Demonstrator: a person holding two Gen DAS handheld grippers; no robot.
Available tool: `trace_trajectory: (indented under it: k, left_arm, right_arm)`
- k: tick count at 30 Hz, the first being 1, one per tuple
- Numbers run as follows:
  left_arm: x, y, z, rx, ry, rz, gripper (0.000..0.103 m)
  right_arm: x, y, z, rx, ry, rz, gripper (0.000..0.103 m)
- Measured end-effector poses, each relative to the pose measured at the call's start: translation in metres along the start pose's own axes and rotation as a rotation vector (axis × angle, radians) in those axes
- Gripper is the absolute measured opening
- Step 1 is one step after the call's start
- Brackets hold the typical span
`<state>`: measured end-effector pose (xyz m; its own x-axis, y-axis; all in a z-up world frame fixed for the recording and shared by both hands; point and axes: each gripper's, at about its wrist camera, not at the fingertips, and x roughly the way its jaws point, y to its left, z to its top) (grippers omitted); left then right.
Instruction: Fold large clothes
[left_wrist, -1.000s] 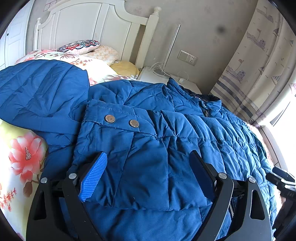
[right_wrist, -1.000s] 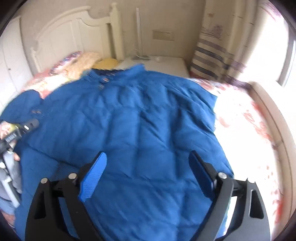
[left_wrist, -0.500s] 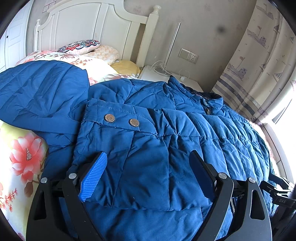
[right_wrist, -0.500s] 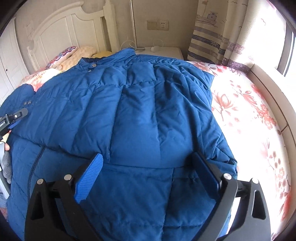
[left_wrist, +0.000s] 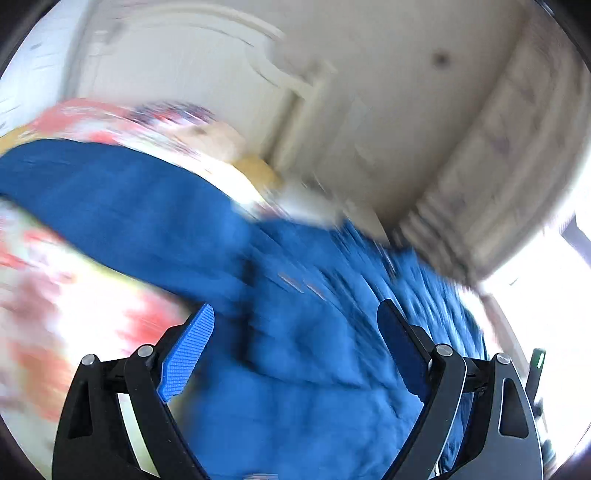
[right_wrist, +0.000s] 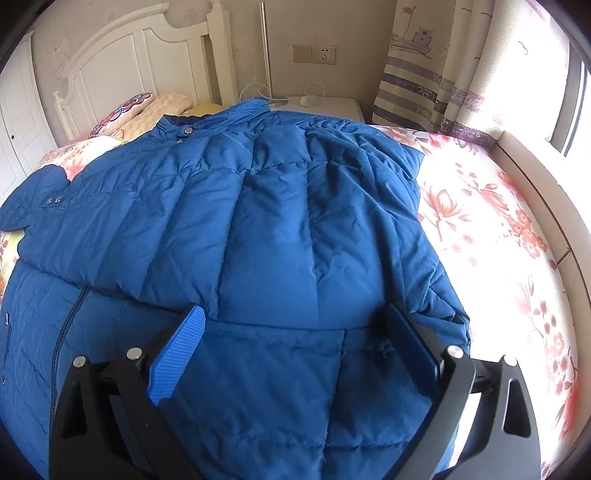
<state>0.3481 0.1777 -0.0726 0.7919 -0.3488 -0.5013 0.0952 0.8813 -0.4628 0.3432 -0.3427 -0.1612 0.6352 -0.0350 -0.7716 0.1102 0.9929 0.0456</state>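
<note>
left gripper (left_wrist: 295, 347) jaws apparently wide, blurred, right gripper (right_wrist: 291, 350) jaws spread

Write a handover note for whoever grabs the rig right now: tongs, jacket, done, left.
Left tongs: open, nothing held, above the blue jacket; that view is blurred.
Right tongs: open, empty, jaws just widened, over the jacket's lower part.
Jacket: spread on the floral bed sheet, collar toward the headboard. Both sleeves look folded across the body; cuff with snaps lies at its left edge.
Left: fold the body into a compact bundle.
</note>
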Motion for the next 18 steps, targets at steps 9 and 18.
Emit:
trace_trajectory:
  k: [9,18]
  left_arm:
    - [-0.032,0.233,0.074,-0.633,-0.147,0.112,0.077]
    - [-0.009,0.24,0.108,-0.581,-0.216,0.266,0.006]
  right_arm:
    - [-0.001,-0.001,0.0,0.007,-0.006,0.009,0.097]
    - [-0.003,0.0,0.0,0.016,-0.013,0.019,0.097]
